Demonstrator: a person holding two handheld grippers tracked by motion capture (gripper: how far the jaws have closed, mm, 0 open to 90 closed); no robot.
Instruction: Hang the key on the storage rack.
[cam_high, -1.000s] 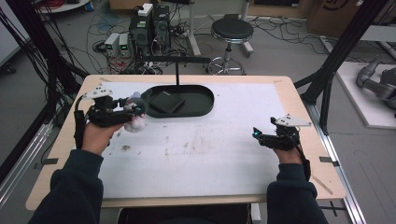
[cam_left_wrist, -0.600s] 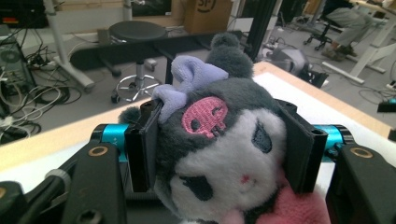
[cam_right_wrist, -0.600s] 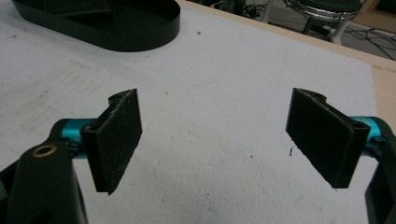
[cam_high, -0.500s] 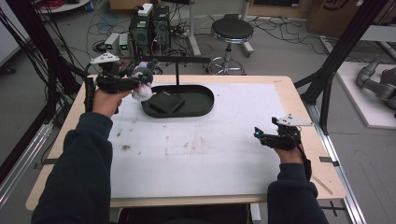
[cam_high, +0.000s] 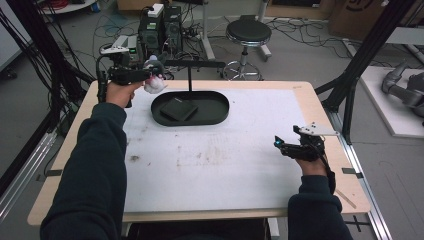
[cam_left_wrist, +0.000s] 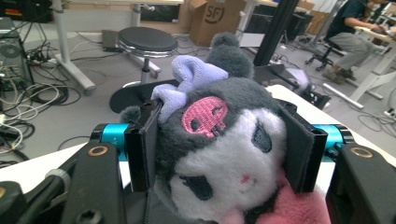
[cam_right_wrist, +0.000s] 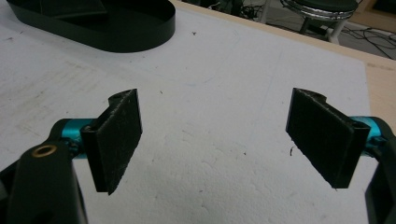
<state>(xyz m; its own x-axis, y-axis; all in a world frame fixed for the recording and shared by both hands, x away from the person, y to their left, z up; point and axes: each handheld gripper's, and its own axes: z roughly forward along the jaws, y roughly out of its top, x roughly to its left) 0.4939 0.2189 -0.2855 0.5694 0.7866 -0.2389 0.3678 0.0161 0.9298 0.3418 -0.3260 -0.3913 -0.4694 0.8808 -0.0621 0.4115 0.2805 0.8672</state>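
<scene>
A: Grey-and-white plush toy (cam_left_wrist: 224, 154) status?
B: Clamped in left gripper (cam_high: 150, 76) fingers, now lifted beyond the table's far-left edge, 10 o'clock of the black oval tray (cam_high: 220, 112). Right gripper (cam_right_wrist: 219, 140) released, idle.

Landmark: black oval plastic tray (cam_high: 220, 114)
Left gripper (cam_high: 150, 75): clamps small grey-and-white plush toy (cam_high: 155, 82), beside the tray's left end
Right gripper (cam_high: 280, 144): well right of tray

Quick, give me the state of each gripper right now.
Left gripper: closed on the plush toy, held up beside the black tray.
Right gripper: open, nothing between its jaws, over the white table mat.
</scene>
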